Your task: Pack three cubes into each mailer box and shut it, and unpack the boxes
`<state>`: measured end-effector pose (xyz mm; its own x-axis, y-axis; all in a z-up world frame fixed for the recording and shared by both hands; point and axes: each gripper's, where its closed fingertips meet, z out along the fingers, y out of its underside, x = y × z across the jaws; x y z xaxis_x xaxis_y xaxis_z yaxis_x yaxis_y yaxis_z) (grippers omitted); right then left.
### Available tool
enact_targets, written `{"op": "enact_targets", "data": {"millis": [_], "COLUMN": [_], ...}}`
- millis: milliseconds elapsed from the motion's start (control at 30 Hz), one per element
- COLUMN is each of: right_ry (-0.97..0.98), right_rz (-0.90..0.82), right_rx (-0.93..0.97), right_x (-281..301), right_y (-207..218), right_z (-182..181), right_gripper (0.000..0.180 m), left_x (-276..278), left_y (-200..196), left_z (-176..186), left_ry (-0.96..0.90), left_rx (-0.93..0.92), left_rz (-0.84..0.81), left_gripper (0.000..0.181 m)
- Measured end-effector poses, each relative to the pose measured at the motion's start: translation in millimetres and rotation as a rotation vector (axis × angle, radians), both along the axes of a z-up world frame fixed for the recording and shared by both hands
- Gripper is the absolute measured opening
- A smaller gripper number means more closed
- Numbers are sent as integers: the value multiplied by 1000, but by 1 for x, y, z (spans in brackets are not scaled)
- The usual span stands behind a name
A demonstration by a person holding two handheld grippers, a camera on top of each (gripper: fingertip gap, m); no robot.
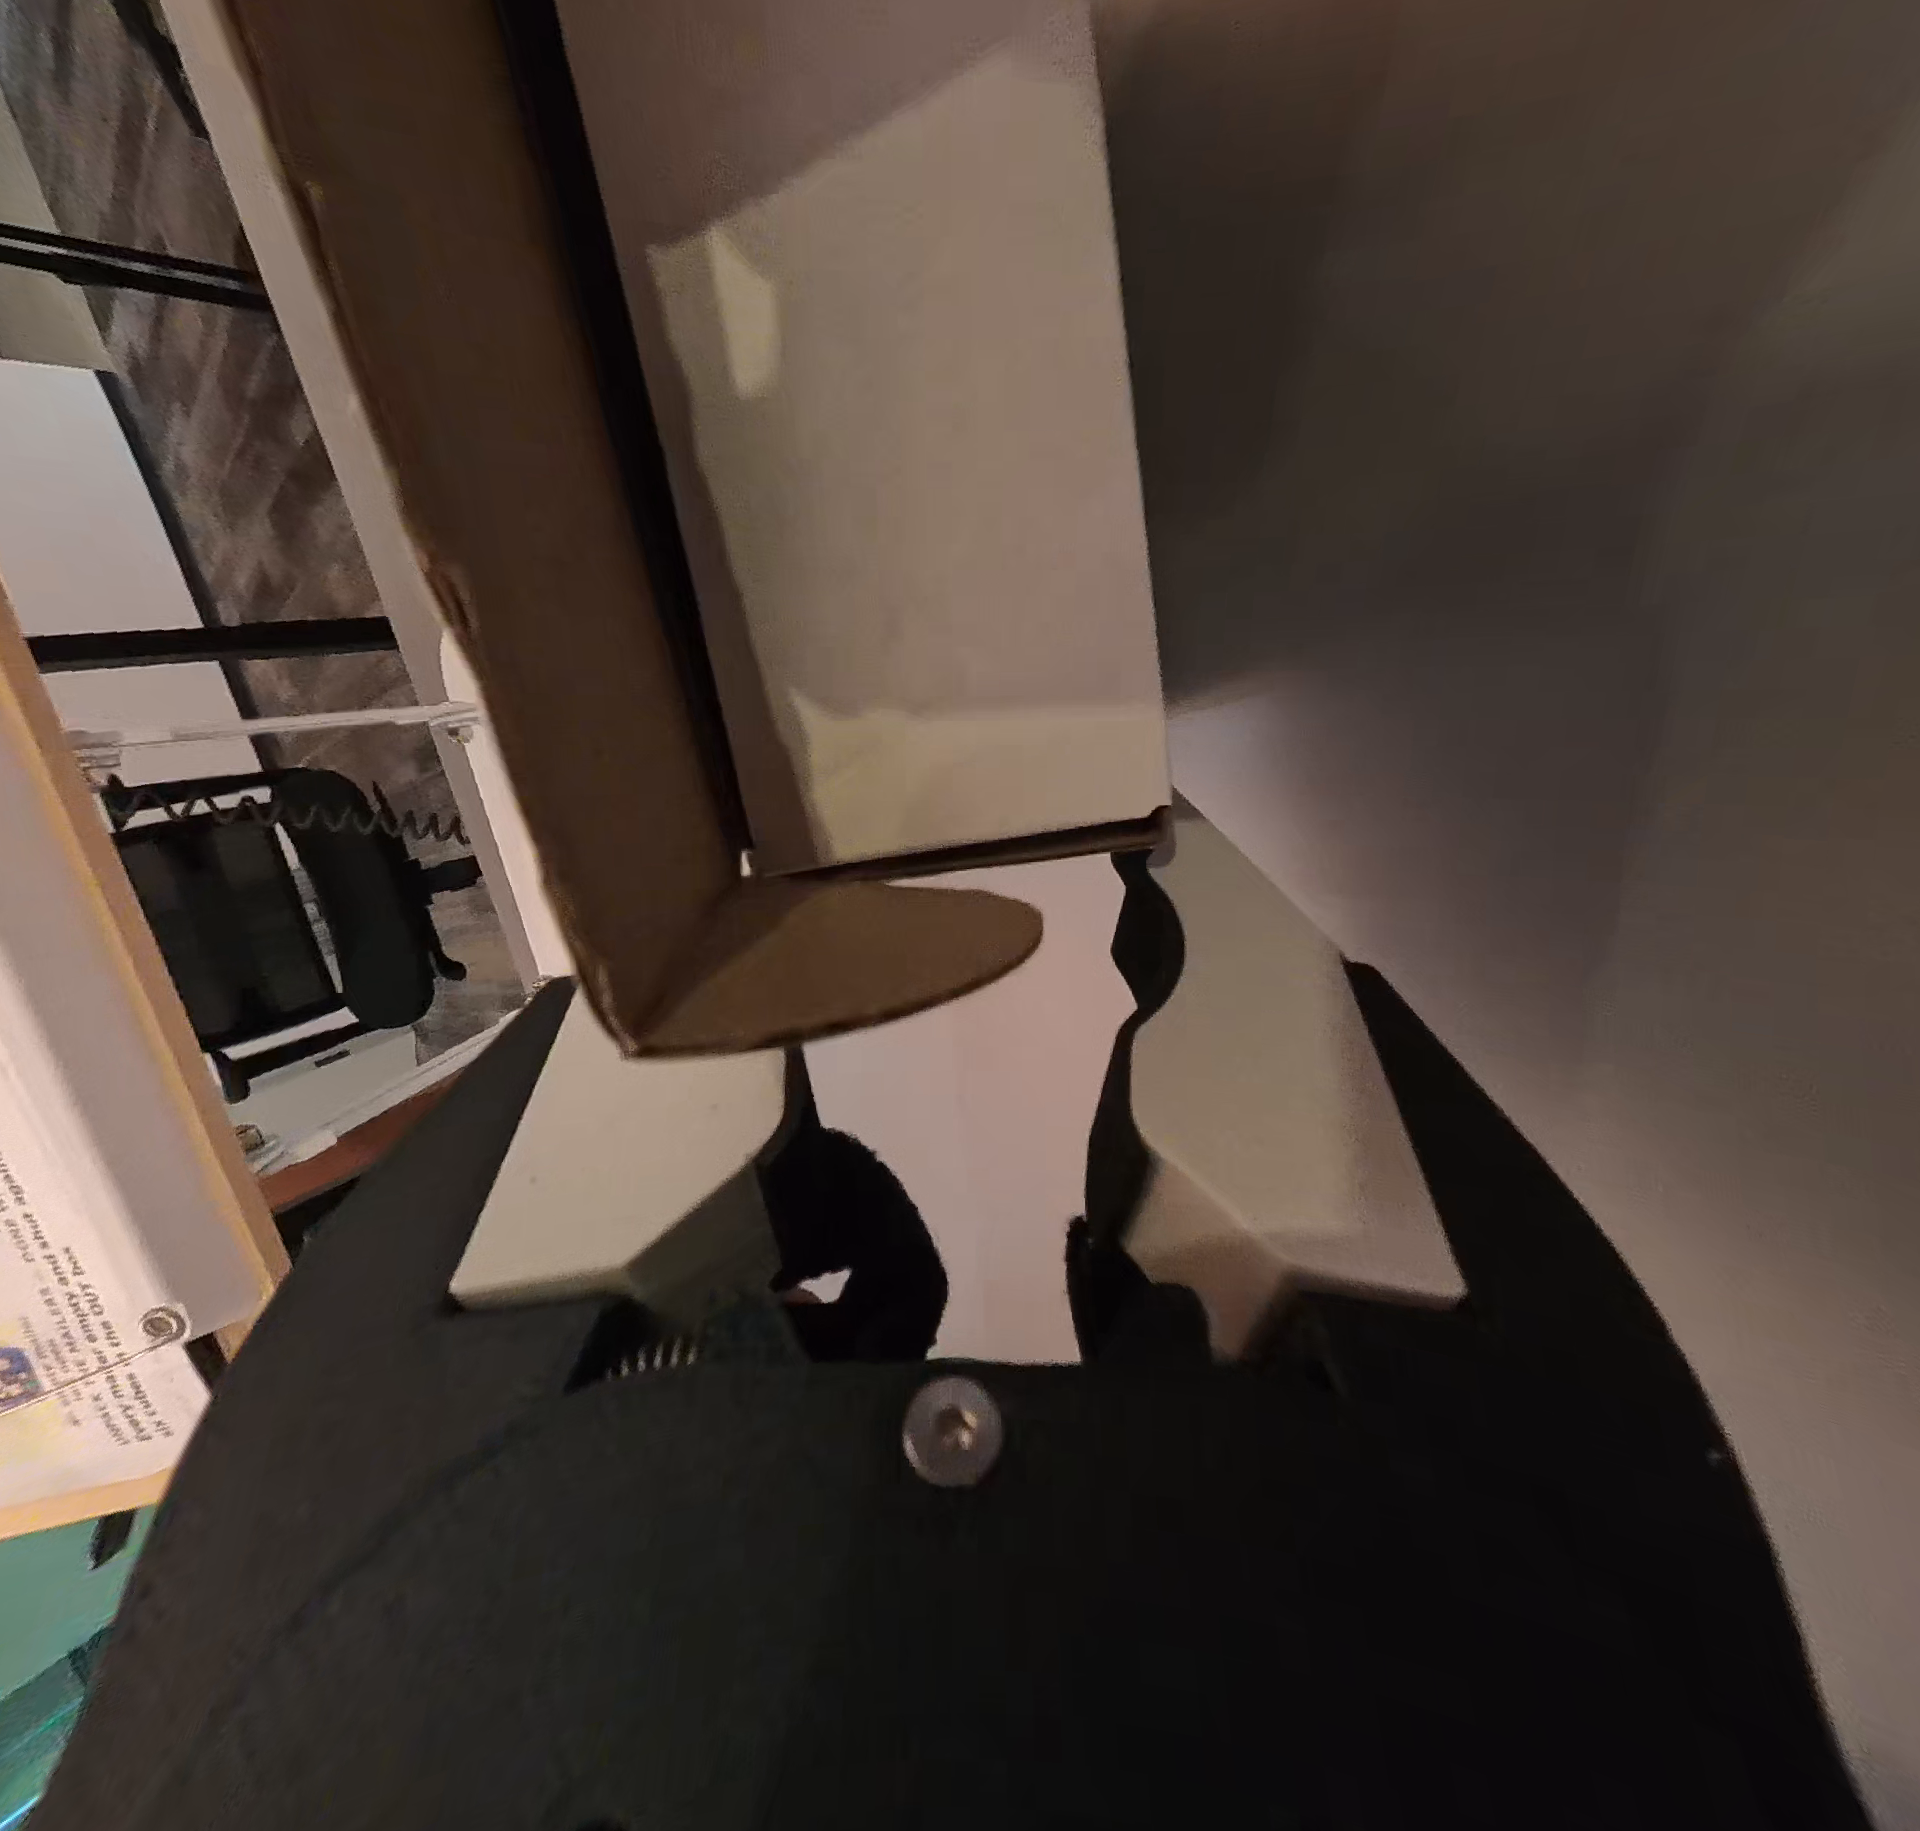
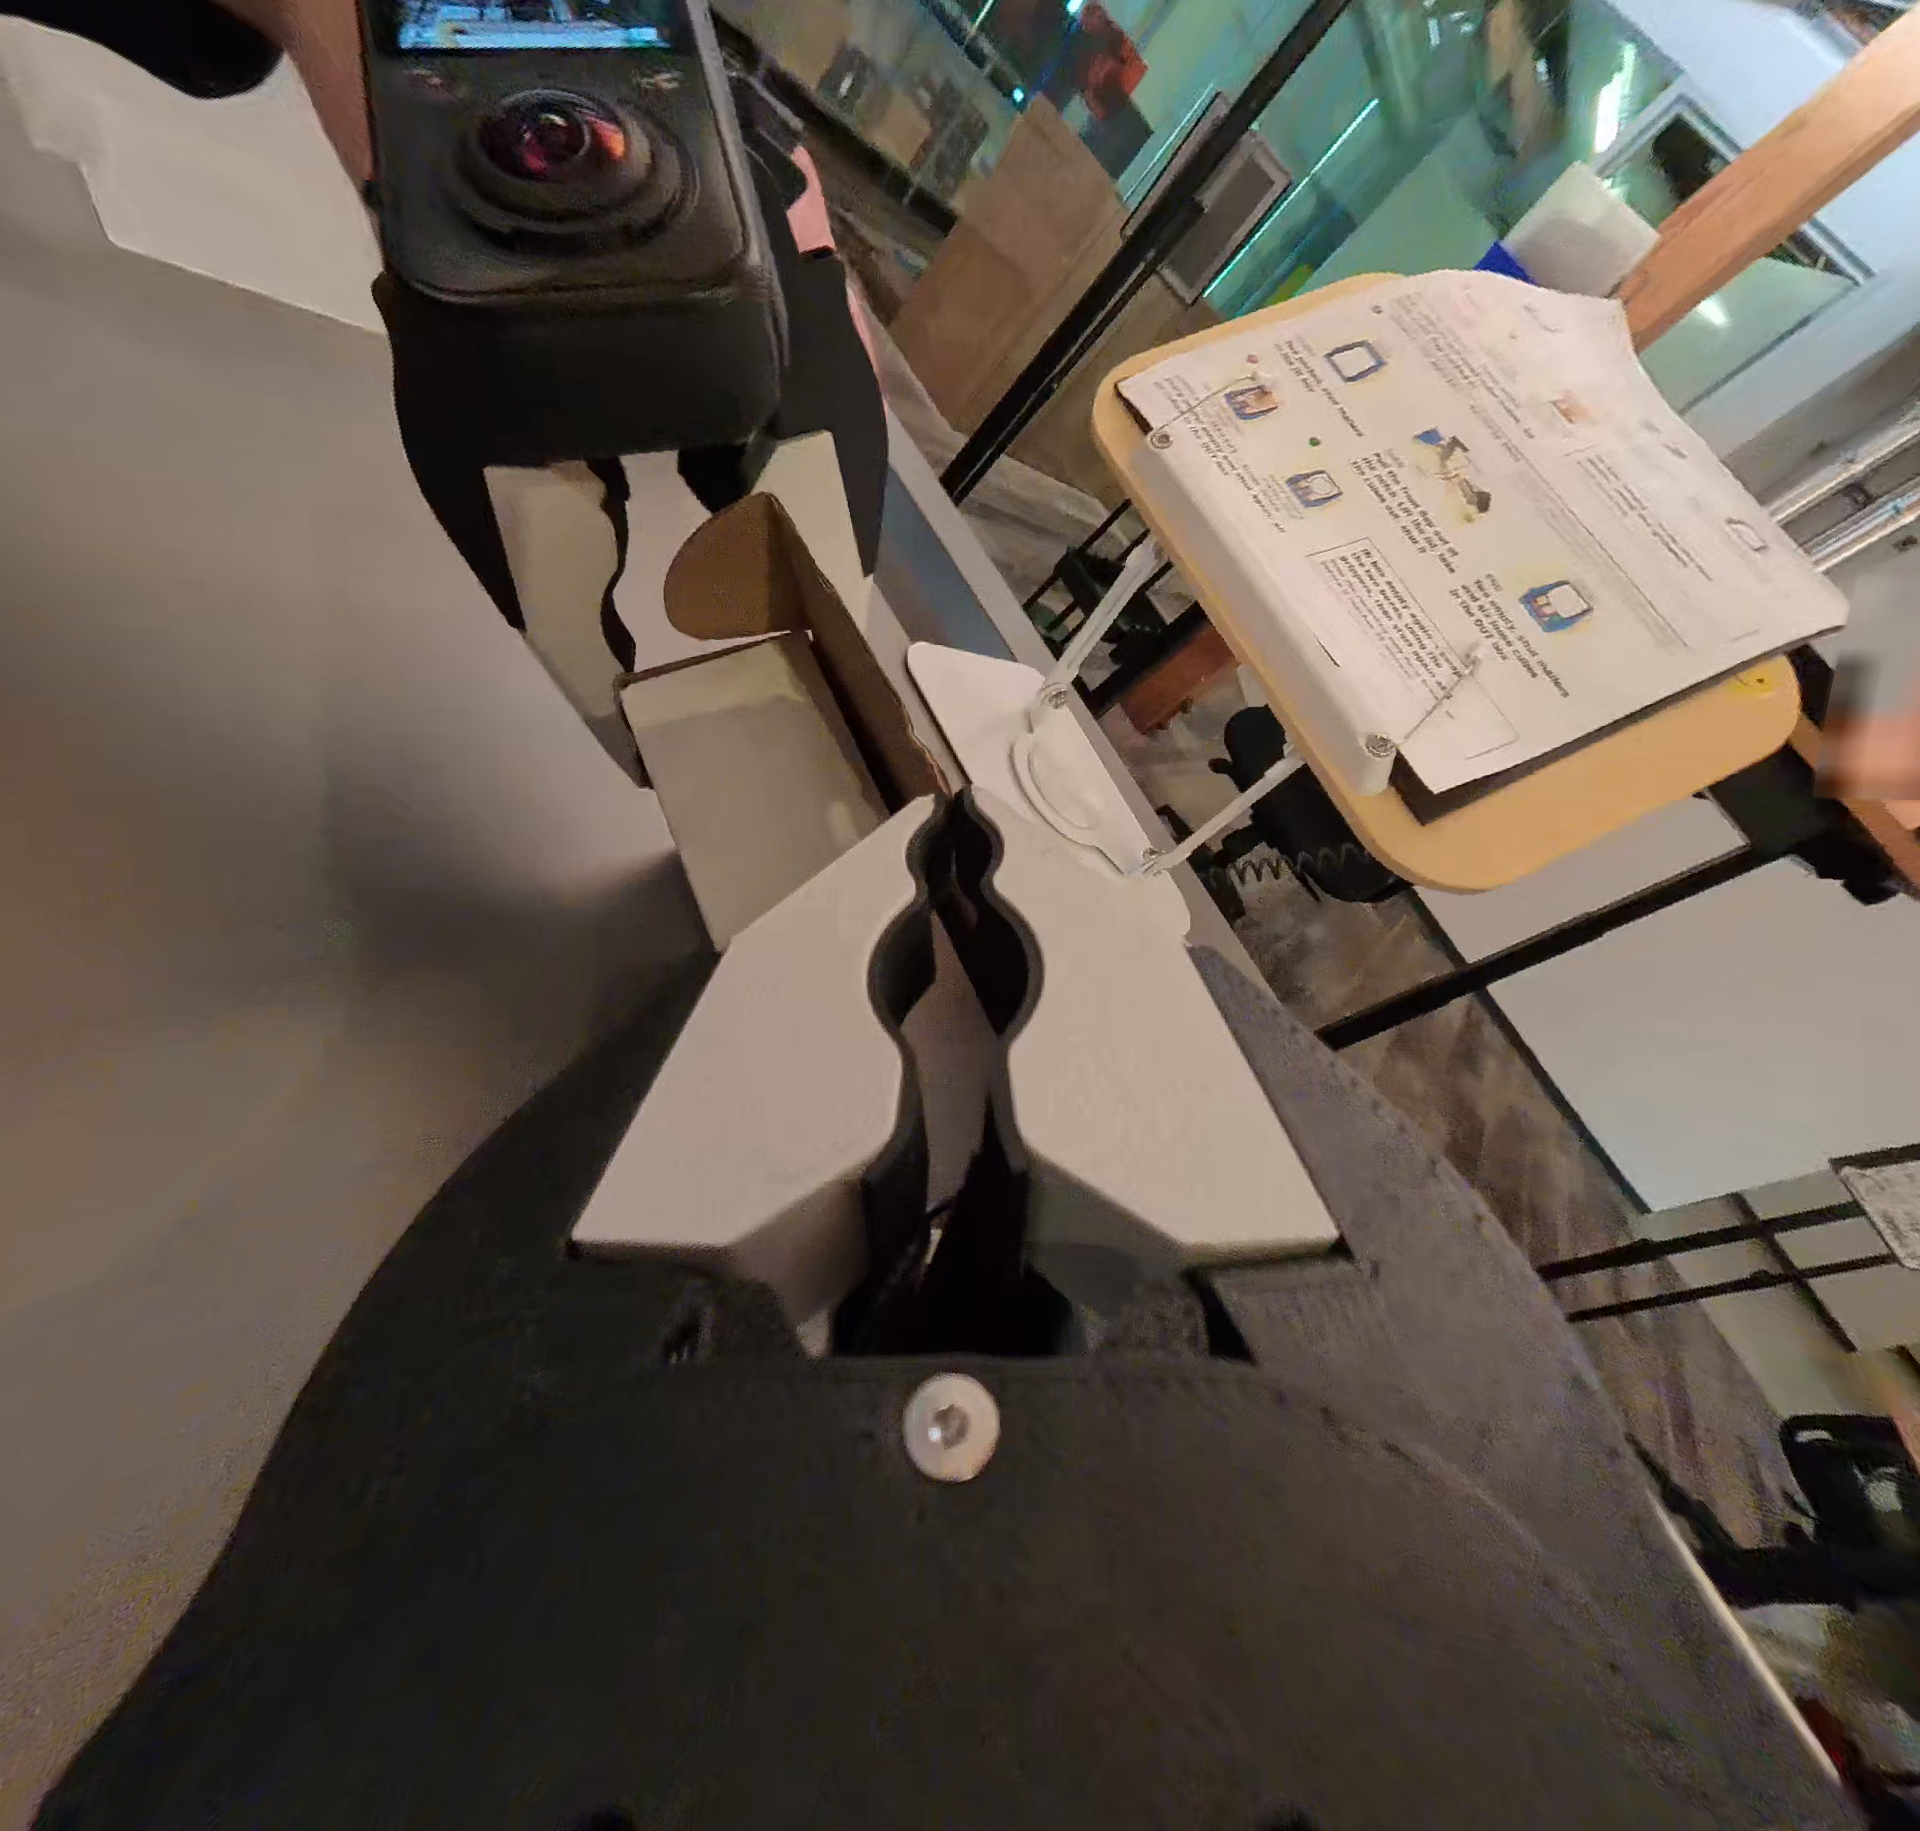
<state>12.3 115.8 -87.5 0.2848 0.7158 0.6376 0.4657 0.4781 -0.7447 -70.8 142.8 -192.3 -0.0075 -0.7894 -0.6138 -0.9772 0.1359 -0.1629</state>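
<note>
- In the left wrist view, a stand with printed sheets (image 1: 73, 1293) was visible at the 9 o'clock edge, in front of a glass wall with black frames.
- The left tool (image 1: 966, 1002) had its two white fingers (image 1: 1247, 1075) clearly apart, with a wide gap between them, and nothing was held between them.
- The mailer box (image 1: 883, 493) filled the 12 o'clock part of this view. Its outside was white and its inside was brown cardboard.
- A rounded brown flap (image 1: 883, 960) of the box hung at its near end, just above the left finger of the tool and across part of the gap. I could not tell if it touched the finger.
- The white table (image 1: 1558, 431) took the whole 3 o'clock side; it was blurred there.
- In the right wrist view, the left tool (image 2: 665, 524) appeared at 11 o'clock with its black camera (image 2: 561, 150) above, its fingers on both sides of the far end of the box.
- The mailer box (image 2: 748, 763) lay between the two tools on the table (image 2: 260, 742), near the table edge.
- The right tool (image 2: 961, 825) was almost closed; its fingertips pinched a thin edge of the box near the centre of the view.
- The stand with the sheets (image 2: 1455, 534) stood at 2 o'clock, on a white base (image 2: 997, 721) just beside the box.
</note>
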Motion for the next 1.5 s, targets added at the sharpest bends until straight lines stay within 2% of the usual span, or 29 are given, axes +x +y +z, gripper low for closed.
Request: {"op": "enact_targets", "data": {"millis": [300, 367, 467, 533, 633, 833, 967, 1033, 1100, 1200, 1300, 1367, 1433, 1500], "right_ry": [-116, -148, -201, -215, -218, -209, -221, -242, -308, -472, -627, -640, -577, -599], "right_rz": [-107, -99, -115, -136, -156, -68, -79, -143, -182, -202, -214, -236, -240, -225], "right_rx": [55, 23, 12, 9, -34, -131, -137, -115, -108, -17, 69, 115, 198, 282], "right_x": [-5, -4, 0, 2, 8, 6, 11, 26, 45, 66, 72, 66, 51, 41], "right_y": [33, 33, 38, 43, 52, 38, 29, 34, 35, 38, 46, 52, 56, 60], "right_z": [9, 6, 3, 2, -2, -14, -20, -26, -43, -81, -116, -124, -116, -118], "right_gripper": [0, 0, 0, 0, 0, 0, 0, 0, 24, 51, 65, 65, 60, 58], "left_x": [5, 6, 14, 21, 27, 29, 30, 27, 26, 19, 24, 24, 23, 23], "left_y": [-3, -5, -10, -13, -17, -19, -22, -20, -15, -3, 2, 5, 6, 8], "left_z": [-1, -1, -1, 4, 4, 5, 15, 20, 21, 11, 2, -5, -9, -9], "left_ry": [-7, -4, -9, -16, -17, -106, -183, -210, -266, -246, -269, -243, -230, -232], "left_rx": [104, 131, 174, 230, 285, 305, 298, 295, 250, 168, 77, 43, 26, 21], "left_rz": [0, 0, -39, -82, -107, -81, -35, -11, 16, 56, 43, 36, 29, 28], "left_gripper": [58, 64, 57, 35, 24, 34, 41, 45, 40, 37, 34, 31, 28, 27]}}
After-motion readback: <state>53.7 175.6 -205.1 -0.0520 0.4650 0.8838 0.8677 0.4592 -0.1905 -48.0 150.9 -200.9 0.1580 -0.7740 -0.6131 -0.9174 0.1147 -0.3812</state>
